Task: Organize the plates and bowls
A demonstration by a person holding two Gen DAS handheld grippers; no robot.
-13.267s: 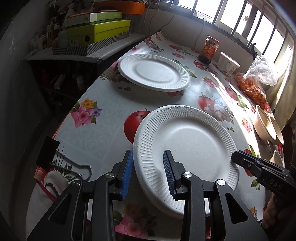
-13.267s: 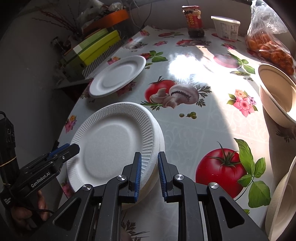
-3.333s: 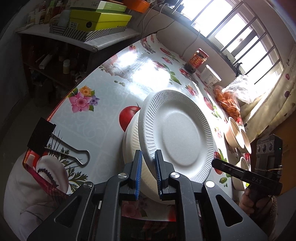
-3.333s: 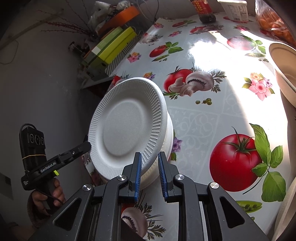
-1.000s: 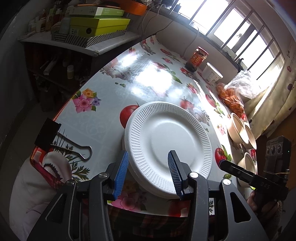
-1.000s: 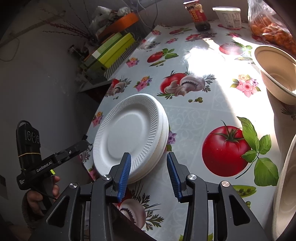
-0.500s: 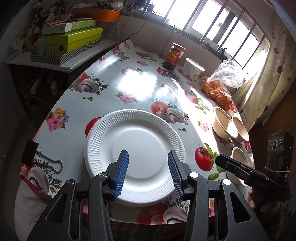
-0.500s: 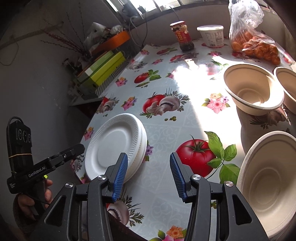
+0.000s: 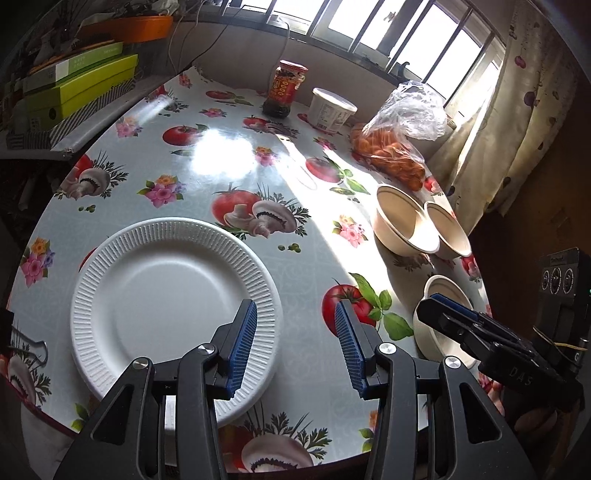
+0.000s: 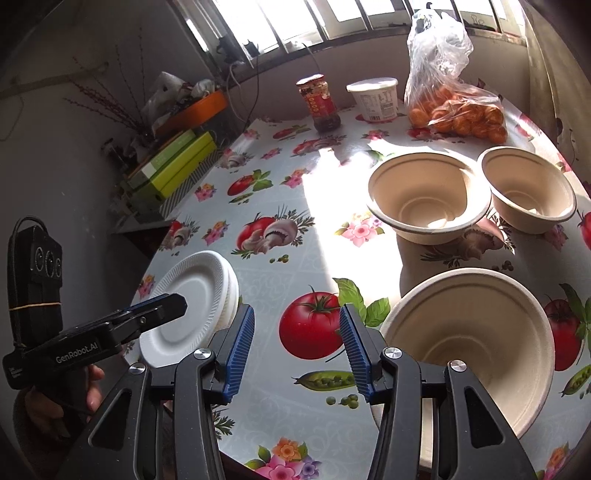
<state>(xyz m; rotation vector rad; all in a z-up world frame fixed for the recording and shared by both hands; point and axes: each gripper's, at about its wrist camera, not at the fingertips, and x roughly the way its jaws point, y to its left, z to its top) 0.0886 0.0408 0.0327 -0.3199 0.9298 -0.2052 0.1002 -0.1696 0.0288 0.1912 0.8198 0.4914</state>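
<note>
Left tongs (image 9: 293,347) hang spread wide over the desk (image 9: 229,155), beside stacked white foam plates (image 9: 166,295); three beige bowls (image 9: 406,225) sit right.

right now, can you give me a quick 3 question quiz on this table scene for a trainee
1. True or false: the left gripper is clamped on the stack of white plates.
2. How many tan bowls stand on the table? A) two B) three C) four
3. Fill in: the bag of oranges lies at the far edge, near the ____.

Key:
1. False. Both the left gripper and the right gripper are open and hold nothing; the plates lie flat on the table.
2. B. The near bowl, the large far bowl and the small far bowl.
3. Window.
</note>
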